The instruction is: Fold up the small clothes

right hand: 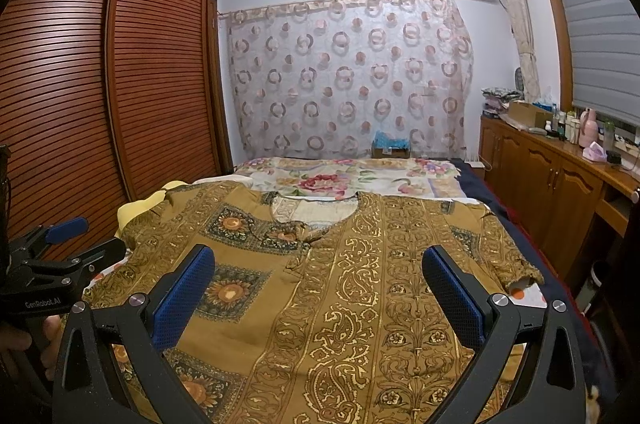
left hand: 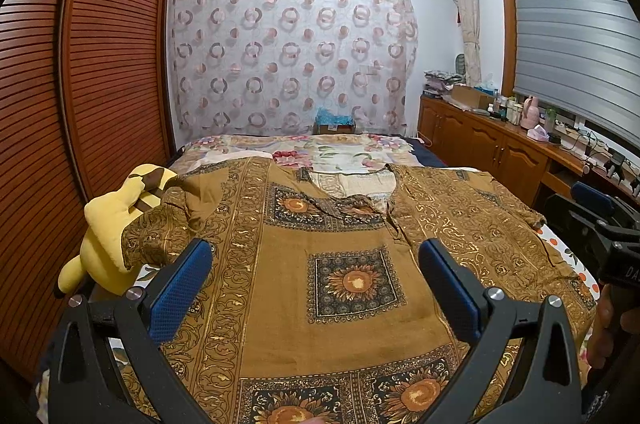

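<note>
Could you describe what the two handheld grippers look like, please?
Both the left gripper and right gripper have black plastic frames with silver screws and blue textured finger pads. The left one's body carries white "GenRobot.AI" lettering.

my bed [right hand: 480, 180] carries a floral sheet [right hand: 340, 180] at its far end. on it the brown patterned shirt [right hand: 360, 284] lies spread flat, collar away from me. a yellow plush toy [left hand: 112, 224] sits at the bed's left edge, touching the shirt's sleeve.

Matt woven cloth shirt [left hand: 344, 264] with shiny gold print; glossy slatted wood wardrobe [left hand: 100, 64].
</note>
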`<state>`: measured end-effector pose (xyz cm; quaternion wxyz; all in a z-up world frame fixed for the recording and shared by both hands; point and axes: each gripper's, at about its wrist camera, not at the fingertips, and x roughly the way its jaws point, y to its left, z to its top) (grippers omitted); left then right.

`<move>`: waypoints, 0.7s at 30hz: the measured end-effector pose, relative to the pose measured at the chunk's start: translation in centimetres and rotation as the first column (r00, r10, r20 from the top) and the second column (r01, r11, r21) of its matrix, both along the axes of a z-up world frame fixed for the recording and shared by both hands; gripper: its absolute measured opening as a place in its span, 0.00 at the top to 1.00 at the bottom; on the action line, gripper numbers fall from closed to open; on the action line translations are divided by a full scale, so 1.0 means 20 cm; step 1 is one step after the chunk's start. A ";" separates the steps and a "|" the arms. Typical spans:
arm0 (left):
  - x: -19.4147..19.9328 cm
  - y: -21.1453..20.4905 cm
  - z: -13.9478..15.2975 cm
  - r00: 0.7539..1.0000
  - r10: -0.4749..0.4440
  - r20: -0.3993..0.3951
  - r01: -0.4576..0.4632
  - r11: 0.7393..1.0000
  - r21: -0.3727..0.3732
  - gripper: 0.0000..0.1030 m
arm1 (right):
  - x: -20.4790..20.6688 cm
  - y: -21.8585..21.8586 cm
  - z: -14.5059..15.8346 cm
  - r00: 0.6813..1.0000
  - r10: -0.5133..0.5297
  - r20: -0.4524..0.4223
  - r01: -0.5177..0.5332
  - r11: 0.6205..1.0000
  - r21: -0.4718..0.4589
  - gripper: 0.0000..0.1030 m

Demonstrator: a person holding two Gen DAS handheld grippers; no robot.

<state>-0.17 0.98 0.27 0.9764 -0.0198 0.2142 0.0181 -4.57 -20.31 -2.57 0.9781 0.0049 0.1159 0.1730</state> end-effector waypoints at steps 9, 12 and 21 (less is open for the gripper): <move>0.00 0.00 0.00 1.000 -0.001 0.001 0.001 1.000 0.002 0.00 | 0.00 0.01 0.00 1.000 0.001 -0.002 -0.001 1.000 0.003 0.00; 0.00 0.00 0.00 1.000 -0.001 0.001 0.001 1.000 0.000 0.00 | 0.00 0.01 0.00 1.000 0.001 -0.002 -0.001 1.000 0.002 0.00; 0.00 0.00 0.00 1.000 -0.002 0.001 0.002 1.000 -0.001 0.00 | 0.00 0.01 0.00 1.000 0.002 -0.002 -0.002 1.000 0.005 0.00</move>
